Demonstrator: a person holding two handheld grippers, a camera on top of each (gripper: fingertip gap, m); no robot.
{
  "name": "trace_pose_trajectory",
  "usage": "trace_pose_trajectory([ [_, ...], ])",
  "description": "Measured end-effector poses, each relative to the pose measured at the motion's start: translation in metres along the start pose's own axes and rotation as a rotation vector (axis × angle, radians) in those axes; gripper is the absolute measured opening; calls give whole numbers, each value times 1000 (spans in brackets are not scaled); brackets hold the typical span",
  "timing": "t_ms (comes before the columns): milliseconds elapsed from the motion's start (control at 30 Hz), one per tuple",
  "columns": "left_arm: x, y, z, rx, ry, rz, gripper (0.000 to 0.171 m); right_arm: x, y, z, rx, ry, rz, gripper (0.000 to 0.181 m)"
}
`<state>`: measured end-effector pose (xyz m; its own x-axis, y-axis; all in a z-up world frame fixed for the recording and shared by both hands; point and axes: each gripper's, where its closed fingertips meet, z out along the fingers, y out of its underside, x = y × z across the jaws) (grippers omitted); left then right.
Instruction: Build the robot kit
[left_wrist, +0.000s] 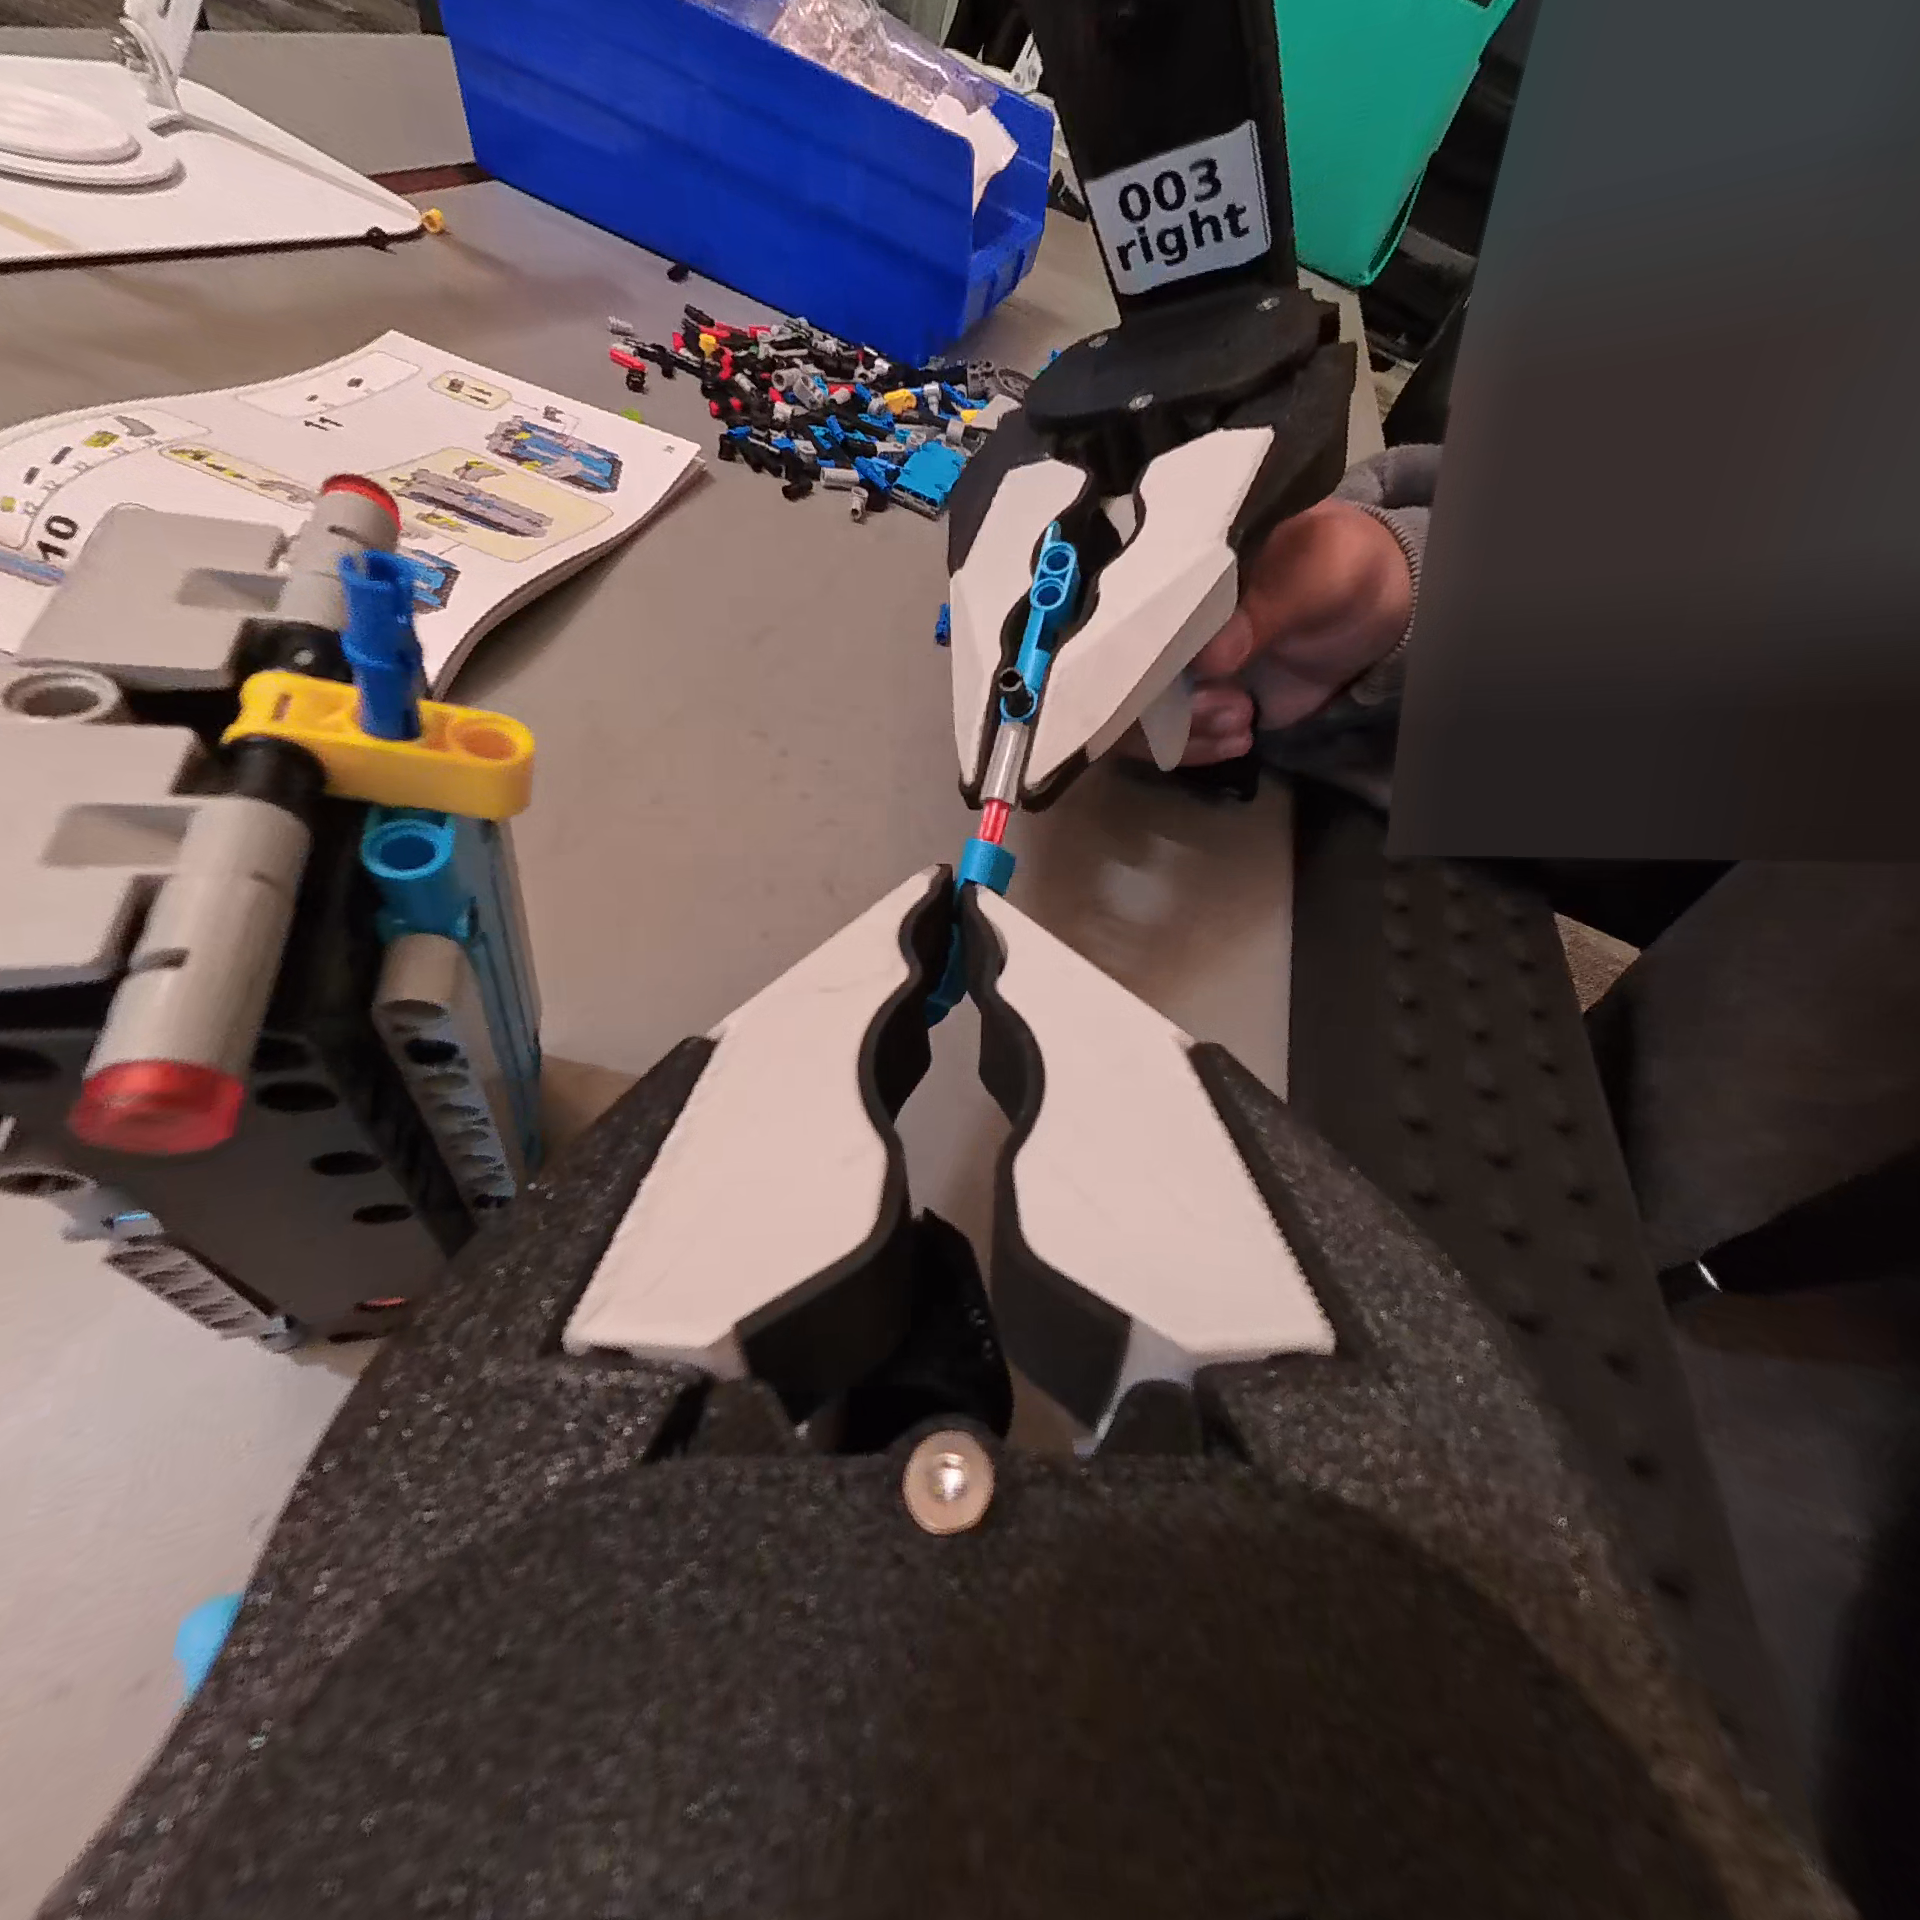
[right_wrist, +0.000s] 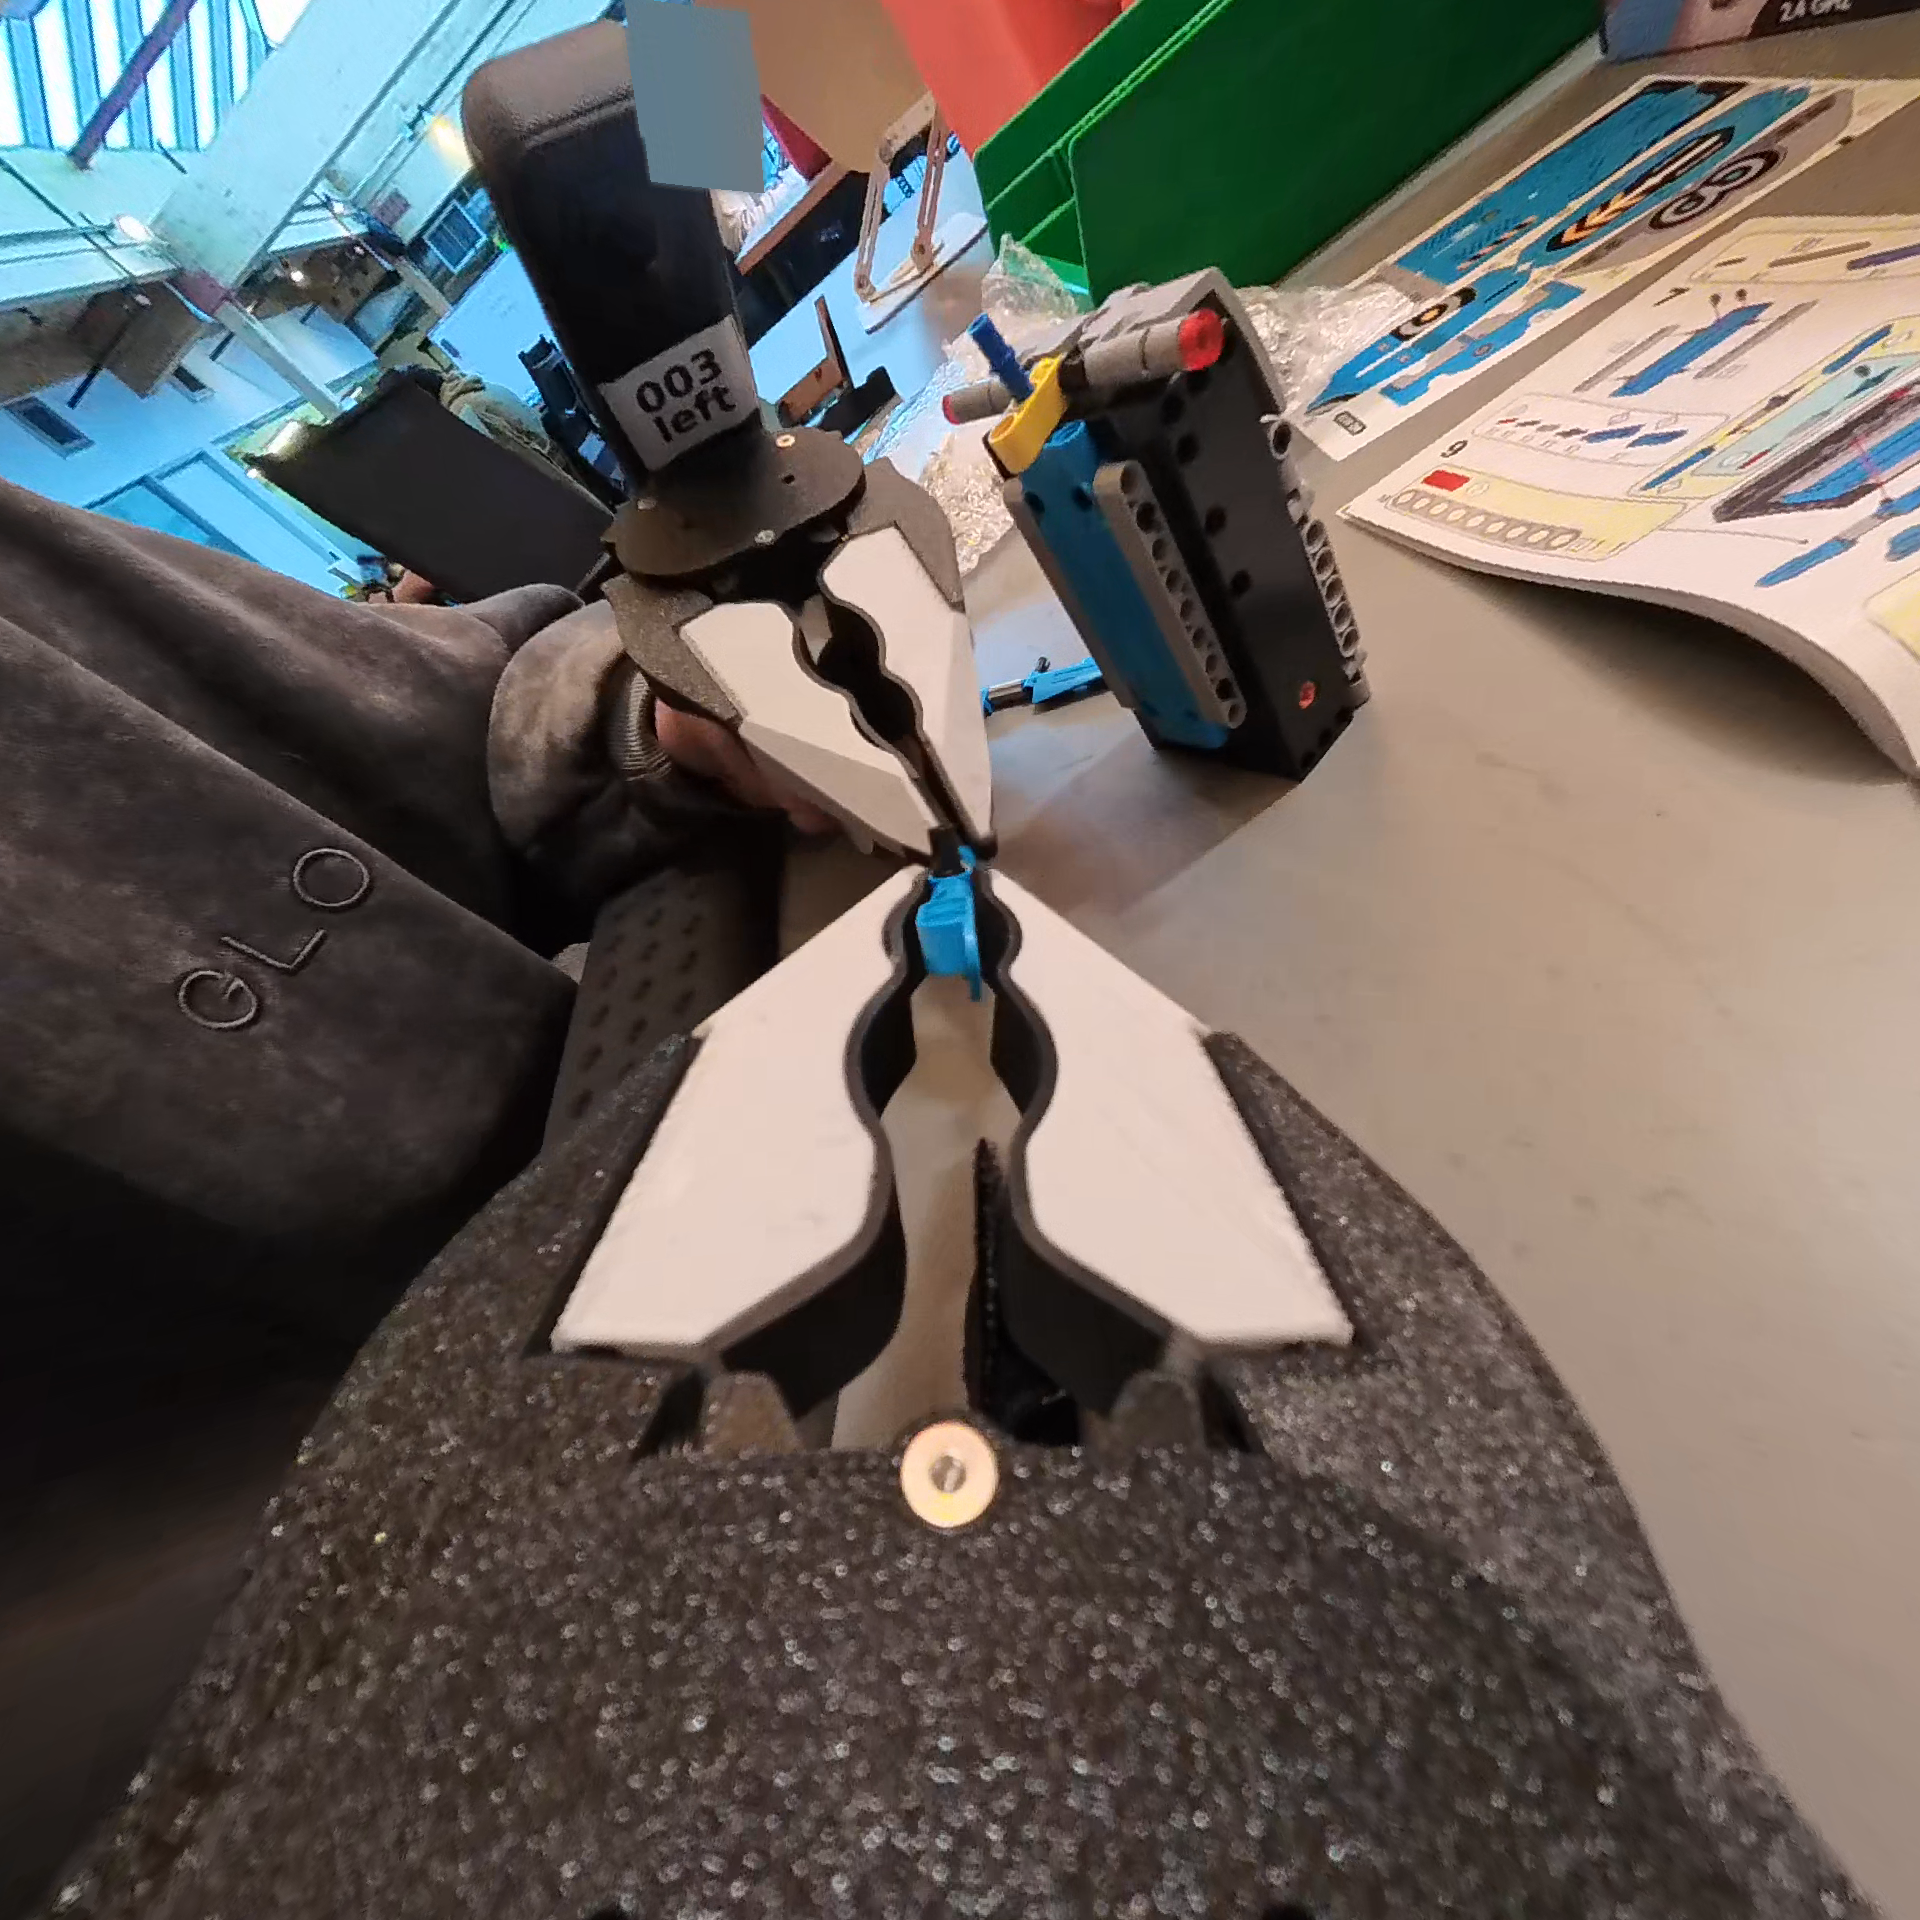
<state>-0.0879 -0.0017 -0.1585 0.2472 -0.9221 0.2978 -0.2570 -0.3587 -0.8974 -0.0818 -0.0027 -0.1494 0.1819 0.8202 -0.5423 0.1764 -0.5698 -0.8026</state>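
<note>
Grippers meet tip to tip above the grey table (left_wrist: 727, 727): the right gripper (left_wrist: 1003, 795) pinches a light-blue beam with a grey and red axle (left_wrist: 1023, 665), the left gripper (left_wrist: 961, 899) pinches a small blue connector (left_wrist: 982, 864) at the axle's end. The half-built model (left_wrist: 291, 935) stands beside them, untouched. Judging from this, axle and connector hole should stay in line, with both grips firm.

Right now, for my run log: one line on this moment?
left gripper: shut on small blue connector | right gripper: shut on blue beam piece | pieces meet tip-to-tip | above table
</note>
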Motion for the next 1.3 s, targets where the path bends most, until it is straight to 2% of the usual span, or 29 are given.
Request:
trace_pose_trajectory([
  [333,-5,2,1,-14,-44,-5,0,6,0,3,4,95,-18,6],
  [567,-9,3,2,-25,-98,26,0,9,2,3,17,52,110,7],
  [733,-14,3,3,-27,-130,27,0,14,2,6,35,102,133,7],
  [933,-14,2,3,-15,-120,-14,0,15,-1,8,46,173,61,6],
  [1000,-3,1,6,-7,-50,-40,0,9,-8,10,61,209,-33,6],
  [1033,13,-4,9,23,29,-54,0,6,-8,15,58,213,-50,4],
  [1100,15,2,16,-20,-14,28,0,9,-3,19,14,232,-83,2],
  [1167,19,0,16,-10,11,21,0,6,-3,18,43,153,11,2],
  [1300,12,3,14,-32,-16,39,0,11,3,11,22,146,44,3],
])
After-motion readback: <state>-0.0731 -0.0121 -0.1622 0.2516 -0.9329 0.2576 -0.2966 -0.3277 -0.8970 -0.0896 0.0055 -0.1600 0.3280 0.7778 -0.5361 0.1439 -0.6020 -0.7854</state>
